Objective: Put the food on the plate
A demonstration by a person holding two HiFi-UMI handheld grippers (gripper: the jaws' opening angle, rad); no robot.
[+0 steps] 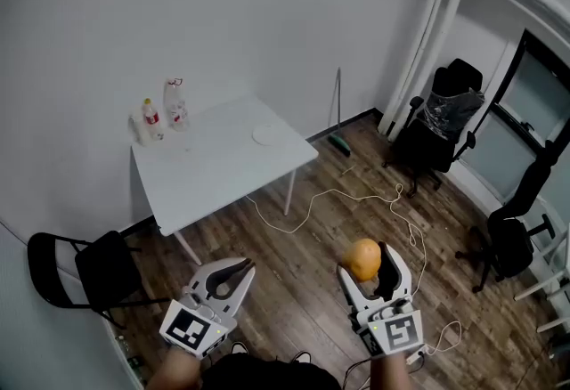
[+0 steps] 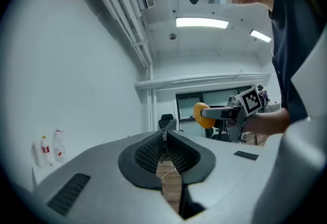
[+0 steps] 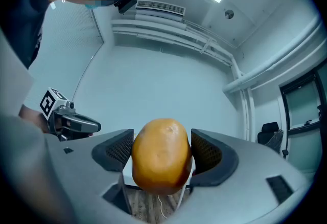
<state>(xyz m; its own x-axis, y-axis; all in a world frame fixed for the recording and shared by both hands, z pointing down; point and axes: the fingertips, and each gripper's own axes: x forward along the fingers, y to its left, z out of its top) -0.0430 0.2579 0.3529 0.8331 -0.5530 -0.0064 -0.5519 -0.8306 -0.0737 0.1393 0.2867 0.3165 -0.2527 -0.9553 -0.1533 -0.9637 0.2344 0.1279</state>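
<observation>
Your right gripper [image 1: 371, 270] is clamped on the food [image 3: 161, 154], an orange-yellow lump that fills the gap and hides the inner faces of both pads; what kind of food it is can't be told. Your left gripper [image 1: 241, 271] has its jaws together with nothing between them. Both hang over the wood floor, well apart from the white table [image 1: 214, 179]. The plate [image 1: 265, 134] lies there, white on white and hard to make out, with two bottles [image 1: 175, 103] at the far corner. Your hands are cut off by the bottom edge
</observation>
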